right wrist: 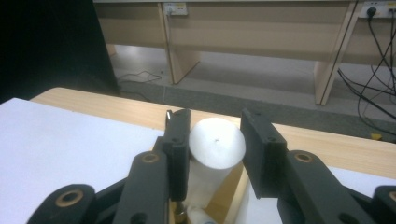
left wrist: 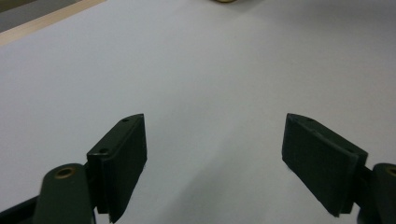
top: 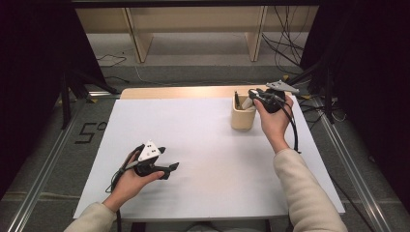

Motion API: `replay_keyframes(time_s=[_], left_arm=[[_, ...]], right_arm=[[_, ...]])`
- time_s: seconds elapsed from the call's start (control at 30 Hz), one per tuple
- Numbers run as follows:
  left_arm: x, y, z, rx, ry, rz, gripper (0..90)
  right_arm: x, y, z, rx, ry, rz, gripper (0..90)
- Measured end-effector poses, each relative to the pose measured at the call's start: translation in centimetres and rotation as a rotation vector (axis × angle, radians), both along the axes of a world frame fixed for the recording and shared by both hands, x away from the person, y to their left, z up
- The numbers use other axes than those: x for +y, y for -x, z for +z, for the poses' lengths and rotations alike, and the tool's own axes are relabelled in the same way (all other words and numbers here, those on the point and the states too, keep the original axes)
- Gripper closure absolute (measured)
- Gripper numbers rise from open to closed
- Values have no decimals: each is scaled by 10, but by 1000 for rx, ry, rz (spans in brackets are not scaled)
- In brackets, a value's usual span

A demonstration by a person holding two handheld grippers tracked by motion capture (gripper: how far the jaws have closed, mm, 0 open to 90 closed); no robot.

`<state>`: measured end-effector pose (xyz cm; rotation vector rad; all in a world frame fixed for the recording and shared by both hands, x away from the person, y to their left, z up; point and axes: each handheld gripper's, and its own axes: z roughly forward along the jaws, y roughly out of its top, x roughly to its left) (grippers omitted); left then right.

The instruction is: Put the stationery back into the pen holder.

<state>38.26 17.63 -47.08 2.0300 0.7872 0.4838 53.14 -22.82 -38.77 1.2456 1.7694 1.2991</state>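
Observation:
A beige pen holder [top: 242, 117] stands at the back right of the white sheet [top: 208, 154]. My right gripper [top: 252, 97] is above its mouth, shut on a white cylinder [top: 247, 103] whose lower end dips into the holder. In the right gripper view both pads press on that cylinder [right wrist: 217, 145], its round end faces the camera, and the holder's rim [right wrist: 235, 190] lies below. A dark pen [top: 236, 100] stands in the holder. My left gripper [top: 171, 168] rests low over the front left of the sheet, open with nothing between its fingers [left wrist: 122, 158].
The wooden table edge [top: 183, 92] shows beyond the sheet. Behind the table are wooden bench legs [top: 140, 43] and loose cables [top: 285, 43] on the floor. Dark stands flank the table on both sides.

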Motion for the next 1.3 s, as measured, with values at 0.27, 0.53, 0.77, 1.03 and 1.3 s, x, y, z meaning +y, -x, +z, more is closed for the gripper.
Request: replay_keyframes(time_s=[0.27,0.53,0.77,1.03,1.3], left_arm=[[0,0,0,2,-1,-1,223],[0,0,-1,4,1,1,223],[1,0,0,2,4,3,224],[1,1,0,1,2,4,224],[1,1,0,0,2,8,224]], right_arm=[[-1,-1,-3,6,21,-4,546],[-1,6,1,16,30,29,407],[-1,16,0,42,22,61,335],[-4,35,-3,57,7,91,323],[-3,52,-1,62,23,129,314]])
